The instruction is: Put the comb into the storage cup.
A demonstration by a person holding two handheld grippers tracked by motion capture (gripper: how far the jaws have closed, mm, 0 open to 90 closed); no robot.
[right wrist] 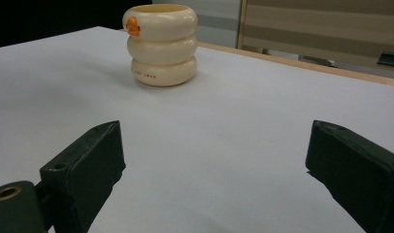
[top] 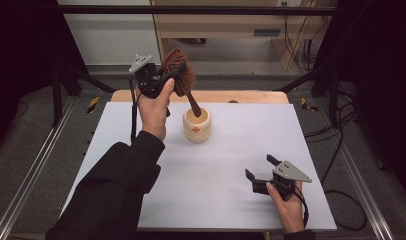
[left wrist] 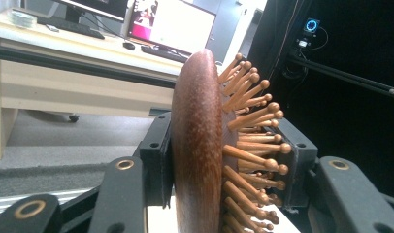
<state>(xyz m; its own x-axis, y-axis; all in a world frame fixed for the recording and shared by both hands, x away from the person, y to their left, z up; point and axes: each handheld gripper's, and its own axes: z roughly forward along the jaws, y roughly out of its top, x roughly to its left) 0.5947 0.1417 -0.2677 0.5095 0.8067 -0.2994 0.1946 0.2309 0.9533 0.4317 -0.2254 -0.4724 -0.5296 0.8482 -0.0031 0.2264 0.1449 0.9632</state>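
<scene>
A brown wooden hairbrush [top: 180, 75] with peg bristles is held up over the far middle of the table, its handle slanting down into a cream ribbed cup [top: 197, 125]. My left gripper [top: 167, 82] is shut on the brush head; in the left gripper view the two black pads clamp the hairbrush [left wrist: 200, 145] from its smooth back and from its bristle side. The cup [right wrist: 160, 43], made of three stacked rings with a small orange mark, stands upright on the white mat. My right gripper [top: 261, 169] rests open near the front right of the mat, nothing between its jaws.
A white mat [top: 231, 165] covers the wooden table [top: 251, 96]. Black frame bars and metal rails run along both sides, with cables on the floor at the right. A desk with monitors [left wrist: 171, 24] stands beyond the table.
</scene>
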